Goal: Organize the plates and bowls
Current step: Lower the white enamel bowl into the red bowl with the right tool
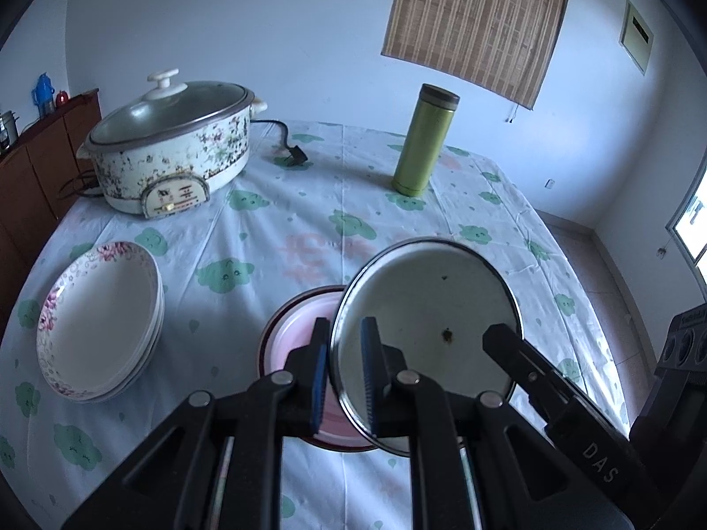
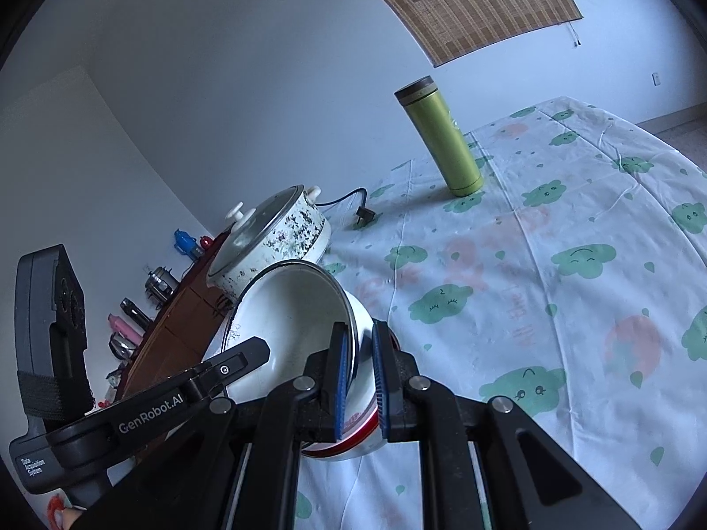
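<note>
Gripping one white enamel bowl [image 1: 426, 309] rim: both hand-held grippers.

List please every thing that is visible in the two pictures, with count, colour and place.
White enamel bowl: one, white, dark rim, held tilted above the table by both grippers.
Pink bowl with red rim: one, on the table under the held bowl.
Floral plates: a stack, white with pink flowers, left.
Electric pot with glass lid: one, white, speckled, far left.
Green flask: one, upright, far side.
Tablecloth: one, white with green clouds.
Left gripper: shut on the bowl's rim.
Right gripper: shut on the opposite rim.
</note>
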Available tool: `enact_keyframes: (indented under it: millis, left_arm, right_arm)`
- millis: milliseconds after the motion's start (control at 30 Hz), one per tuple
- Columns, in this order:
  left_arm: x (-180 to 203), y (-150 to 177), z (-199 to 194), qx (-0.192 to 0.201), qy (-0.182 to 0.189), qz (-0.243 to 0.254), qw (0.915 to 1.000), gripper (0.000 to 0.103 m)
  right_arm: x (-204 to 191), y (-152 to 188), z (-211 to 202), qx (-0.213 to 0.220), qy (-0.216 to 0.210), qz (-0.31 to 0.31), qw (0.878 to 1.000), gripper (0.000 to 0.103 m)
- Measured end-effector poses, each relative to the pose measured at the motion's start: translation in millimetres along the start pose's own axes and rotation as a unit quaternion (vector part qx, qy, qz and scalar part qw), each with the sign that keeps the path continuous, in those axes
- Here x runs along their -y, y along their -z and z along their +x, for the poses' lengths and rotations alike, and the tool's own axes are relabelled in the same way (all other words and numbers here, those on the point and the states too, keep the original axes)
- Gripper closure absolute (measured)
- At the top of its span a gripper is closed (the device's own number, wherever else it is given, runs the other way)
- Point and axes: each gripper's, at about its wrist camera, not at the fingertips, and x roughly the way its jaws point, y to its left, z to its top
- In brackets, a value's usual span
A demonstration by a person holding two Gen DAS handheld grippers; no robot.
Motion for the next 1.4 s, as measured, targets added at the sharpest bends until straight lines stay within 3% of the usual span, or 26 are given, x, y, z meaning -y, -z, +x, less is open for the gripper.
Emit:
enact_keyframes:
  millis: [700, 1400]
  left_arm:
    - [-28.2, 8.2, 28.9, -0.026, 0.004, -0.033, 0.9991, 0.092]
    - [-31.4, 13.9, 41.4, -0.045, -0.007, -0.032, 0.9985, 0.092]
  right_arm:
    - [-6.7, 17.6, 30.3, -0.029, 0.018, -0.020, 0.999, 0.090]
    - [-8.2, 22.6, 38.1, -0.036, 0.033, -0.034, 0.998, 0.090]
